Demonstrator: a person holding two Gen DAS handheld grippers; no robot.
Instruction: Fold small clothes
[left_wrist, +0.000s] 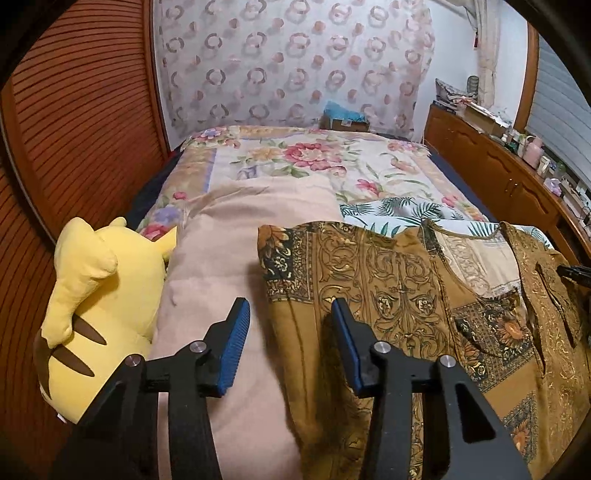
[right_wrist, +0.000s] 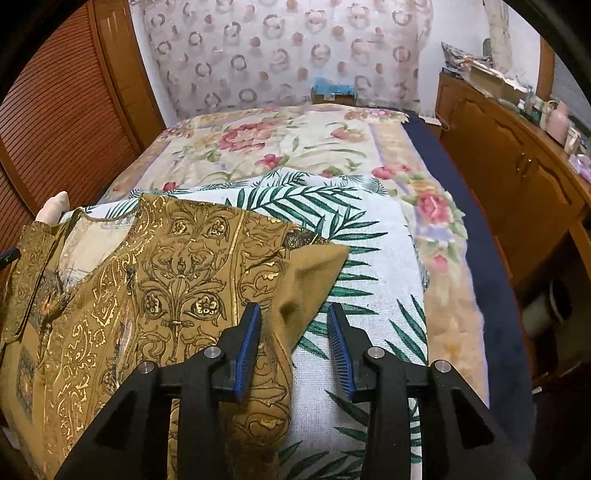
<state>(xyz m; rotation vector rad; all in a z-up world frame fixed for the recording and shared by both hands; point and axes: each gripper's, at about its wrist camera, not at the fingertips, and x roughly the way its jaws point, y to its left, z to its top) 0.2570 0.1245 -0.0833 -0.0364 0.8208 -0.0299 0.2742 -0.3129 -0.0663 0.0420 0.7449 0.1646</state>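
The mustard patterned garment (left_wrist: 406, 295) lies spread on the bed (left_wrist: 295, 162), filling the lower right of my left view and the lower left of my right view, partly over a palm-leaf cloth (right_wrist: 369, 258). My left gripper (left_wrist: 290, 317) stands open, its fingers straddling the garment's left edge without pinching it. My right gripper (right_wrist: 293, 321) is also open around the turned-up sleeve corner (right_wrist: 314, 273), the pads not pressing. If I close carelessly I judge I could catch the pink blanket (left_wrist: 229, 236) or the palm-leaf cloth underneath along with it, dragging both. A shallow bite could slip, leaving a crooked fold.
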